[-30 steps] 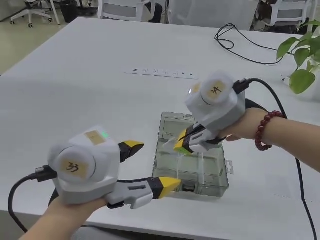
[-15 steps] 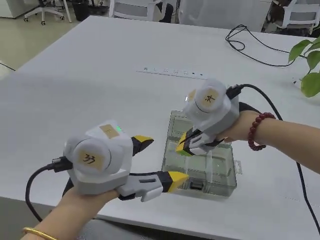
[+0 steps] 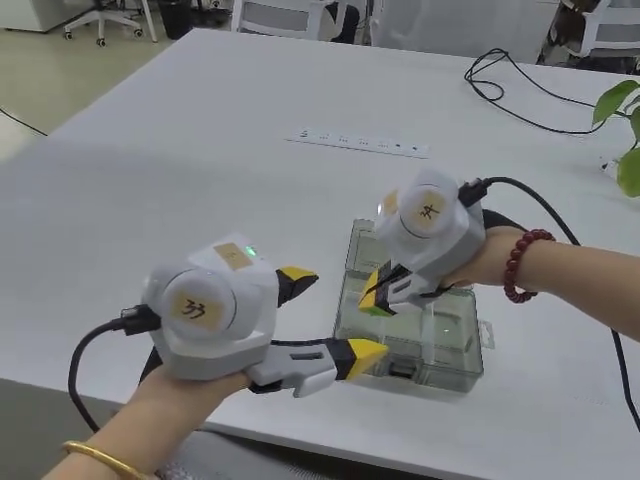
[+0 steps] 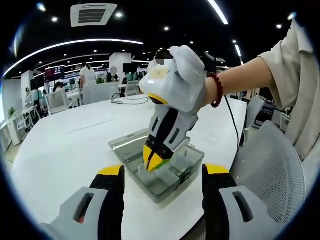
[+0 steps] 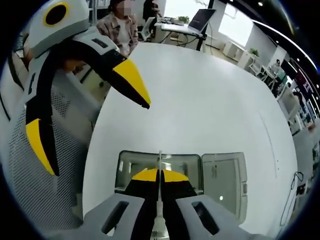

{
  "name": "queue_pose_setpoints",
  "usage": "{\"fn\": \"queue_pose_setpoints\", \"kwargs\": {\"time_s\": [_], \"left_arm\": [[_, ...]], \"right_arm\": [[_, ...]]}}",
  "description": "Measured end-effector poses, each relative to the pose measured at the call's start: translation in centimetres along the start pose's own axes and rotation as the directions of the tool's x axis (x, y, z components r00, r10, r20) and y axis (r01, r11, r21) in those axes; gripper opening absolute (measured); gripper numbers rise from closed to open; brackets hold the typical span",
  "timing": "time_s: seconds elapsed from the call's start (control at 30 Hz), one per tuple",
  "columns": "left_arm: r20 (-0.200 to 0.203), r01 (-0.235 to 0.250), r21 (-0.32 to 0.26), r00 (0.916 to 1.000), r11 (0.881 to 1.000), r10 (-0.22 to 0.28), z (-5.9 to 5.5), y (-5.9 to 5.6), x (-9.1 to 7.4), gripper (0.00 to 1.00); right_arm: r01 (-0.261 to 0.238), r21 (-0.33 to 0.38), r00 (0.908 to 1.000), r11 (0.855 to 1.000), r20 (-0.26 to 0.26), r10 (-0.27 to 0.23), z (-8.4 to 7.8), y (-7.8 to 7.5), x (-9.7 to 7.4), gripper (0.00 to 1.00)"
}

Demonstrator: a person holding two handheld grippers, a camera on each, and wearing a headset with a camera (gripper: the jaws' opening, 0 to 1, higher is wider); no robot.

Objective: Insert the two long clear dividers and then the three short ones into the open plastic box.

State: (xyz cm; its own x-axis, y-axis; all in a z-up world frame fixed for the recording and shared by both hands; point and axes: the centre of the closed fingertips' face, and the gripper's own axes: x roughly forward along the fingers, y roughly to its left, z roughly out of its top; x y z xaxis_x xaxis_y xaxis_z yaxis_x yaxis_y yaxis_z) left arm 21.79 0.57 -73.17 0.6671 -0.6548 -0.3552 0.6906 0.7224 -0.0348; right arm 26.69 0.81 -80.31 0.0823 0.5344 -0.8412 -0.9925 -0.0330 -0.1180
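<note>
Your right gripper (image 3: 372,298) hangs over the left part of the open plastic box (image 3: 455,345), tipped down toward it. Its fingers (image 5: 147,176) are pressed together on a thin clear divider (image 5: 160,159). In the right gripper view you see that divider edge-on, as a fine line running out past the yellow tips and lined up across the middle of the box's tray. I cannot tell whether its lower edge touches the box.

The box sits on the white surface (image 3: 200,150), close to the near edge, with its lid (image 3: 362,245) folded open flat on the far side.

Your left gripper (image 3: 335,313) is to the left of the box, just beside its near-left corner. Its fingers (image 4: 112,175) are spread wide with nothing between them. In the left gripper view the box and the right gripper sit framed between those two fingers.

Farther out on the surface lies a white power strip (image 3: 360,143), well apart from the box. A black cable (image 3: 510,85) loops at the far right, near some green plant leaves (image 3: 628,130). A dark bead bracelet (image 3: 520,265) circles your right wrist.
</note>
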Motion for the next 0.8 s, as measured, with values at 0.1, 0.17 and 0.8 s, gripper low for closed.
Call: {"fn": "queue_pose_setpoints", "kwargs": {"time_s": [0.1,0.17,0.8], "left_arm": [[0.000,-0.001,-0.002,1.0000,1.000,0.001,0.0,0.0,0.0,0.63],[-0.003,-0.001,-0.001,1.0000,1.000,0.001,-0.1,0.0,0.0,0.63],[-0.012,0.006,-0.009,0.9999,1.000,-0.006,-0.2,0.0,0.2,0.62]], "right_arm": [[0.000,-0.004,1.0000,1.000,-0.007,0.000,-0.1,0.0,0.3,0.02],[-0.004,-0.004,0.9999,1.000,-0.011,0.004,-0.1,0.0,0.4,0.02],[-0.048,-0.003,0.9942,0.999,-0.096,0.048,-1.1,0.0,2.1,0.02]]}}
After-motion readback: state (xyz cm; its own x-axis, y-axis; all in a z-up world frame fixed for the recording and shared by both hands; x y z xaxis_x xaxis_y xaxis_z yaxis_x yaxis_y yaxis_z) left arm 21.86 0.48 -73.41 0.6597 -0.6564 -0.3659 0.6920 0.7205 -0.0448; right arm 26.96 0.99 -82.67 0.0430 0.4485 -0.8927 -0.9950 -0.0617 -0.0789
